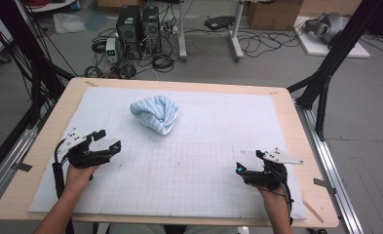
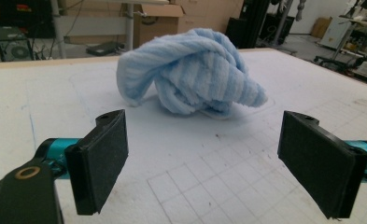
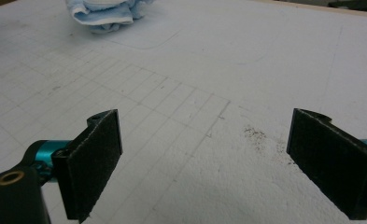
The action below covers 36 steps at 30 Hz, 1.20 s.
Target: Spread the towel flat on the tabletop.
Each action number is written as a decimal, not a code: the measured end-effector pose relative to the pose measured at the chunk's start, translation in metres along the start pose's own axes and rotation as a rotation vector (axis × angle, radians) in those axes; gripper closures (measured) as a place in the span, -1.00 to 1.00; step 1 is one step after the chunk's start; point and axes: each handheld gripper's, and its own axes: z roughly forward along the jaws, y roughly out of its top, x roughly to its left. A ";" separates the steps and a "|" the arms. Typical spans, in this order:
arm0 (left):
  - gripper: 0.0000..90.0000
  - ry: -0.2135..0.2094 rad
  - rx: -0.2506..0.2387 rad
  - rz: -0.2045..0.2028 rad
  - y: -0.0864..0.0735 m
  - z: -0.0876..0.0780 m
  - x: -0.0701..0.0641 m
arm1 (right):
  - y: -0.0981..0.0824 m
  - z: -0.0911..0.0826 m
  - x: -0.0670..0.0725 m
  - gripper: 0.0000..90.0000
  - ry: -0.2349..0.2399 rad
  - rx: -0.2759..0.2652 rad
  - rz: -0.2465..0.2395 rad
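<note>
A crumpled light-blue towel (image 1: pixel 156 113) lies bunched up on the white gridded mat (image 1: pixel 179 165), toward the back and left of centre. My left gripper (image 1: pixel 109 139) rests near the mat's left edge, open and empty, jaws pointing at the towel (image 2: pixel 190 74) a short way ahead. My left gripper (image 2: pixel 204 163) holds nothing between its pads. My right gripper (image 1: pixel 250 161) sits near the front right of the mat, open and empty. In the right gripper view the right gripper (image 3: pixel 209 168) hovers over bare mat, with the towel (image 3: pixel 106 11) far off at the top left.
The mat covers a wooden table (image 1: pixel 57 117). Black frame posts (image 1: pixel 325 68) stand at both sides. Computer towers (image 1: pixel 138 27), cables and boxes sit on the floor beyond the table's far edge.
</note>
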 end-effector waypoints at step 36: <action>-0.09 0.042 0.309 0.047 0.044 0.174 -0.012 | -0.001 0.004 0.003 -0.79 0.023 0.012 0.012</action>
